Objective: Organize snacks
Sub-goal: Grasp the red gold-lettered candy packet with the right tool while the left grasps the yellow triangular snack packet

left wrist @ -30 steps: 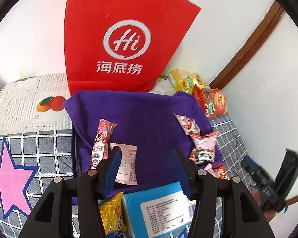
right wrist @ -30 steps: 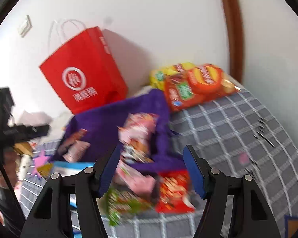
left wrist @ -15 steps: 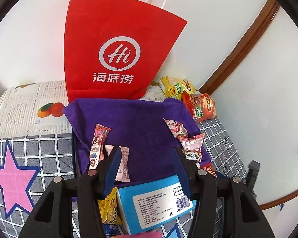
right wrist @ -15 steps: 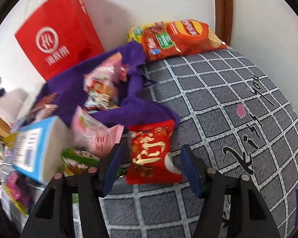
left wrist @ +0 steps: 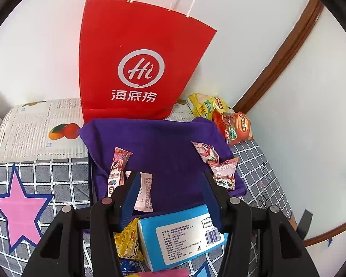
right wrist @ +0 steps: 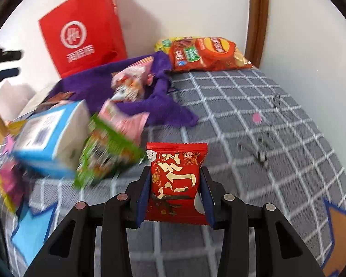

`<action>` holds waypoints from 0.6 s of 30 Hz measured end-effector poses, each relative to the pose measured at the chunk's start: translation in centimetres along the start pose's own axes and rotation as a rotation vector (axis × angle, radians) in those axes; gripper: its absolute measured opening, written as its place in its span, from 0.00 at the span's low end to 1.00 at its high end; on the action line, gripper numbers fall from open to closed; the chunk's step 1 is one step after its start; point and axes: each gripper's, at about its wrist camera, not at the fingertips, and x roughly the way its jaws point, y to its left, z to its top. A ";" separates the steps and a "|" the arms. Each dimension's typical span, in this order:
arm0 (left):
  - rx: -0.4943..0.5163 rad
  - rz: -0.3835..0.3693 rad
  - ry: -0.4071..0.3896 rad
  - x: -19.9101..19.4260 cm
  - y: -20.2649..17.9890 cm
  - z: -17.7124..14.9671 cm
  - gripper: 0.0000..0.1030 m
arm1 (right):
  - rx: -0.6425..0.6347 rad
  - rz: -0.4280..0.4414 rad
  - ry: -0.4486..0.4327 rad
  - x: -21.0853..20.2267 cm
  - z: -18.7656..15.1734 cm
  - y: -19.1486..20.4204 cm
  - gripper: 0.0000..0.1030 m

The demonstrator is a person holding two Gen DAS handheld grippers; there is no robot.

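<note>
Our right claw (right wrist: 175,198) has just been closing and now pinches the red snack packet (right wrist: 176,182) at lower centre, its long axis running up the frame toward the purple cloth (right wrist: 99,85) at upper left.

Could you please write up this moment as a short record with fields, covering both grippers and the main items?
surface: grey checked cover
right gripper: fingers have just been closing, now pressing the sides of the red snack packet
left gripper: open, holding nothing, above the blue box
purple cloth: several small snack packets on it
red paper bag: upright against the wall
</note>
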 end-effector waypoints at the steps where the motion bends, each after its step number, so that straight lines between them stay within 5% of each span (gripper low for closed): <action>1: 0.004 0.002 0.000 0.0 -0.2 -0.1 0.49 | -0.008 0.003 -0.007 -0.4 -0.8 0.1 0.39; 9: 0.067 0.073 -0.039 -1.9 -2.3 -1.6 0.50 | 0.041 0.037 0.028 0.4 -1.6 0.1 0.40; 18: 0.021 0.151 -0.041 -3.8 1.4 -6.9 0.54 | 0.086 0.095 0.016 0.3 -1.6 -0.8 0.40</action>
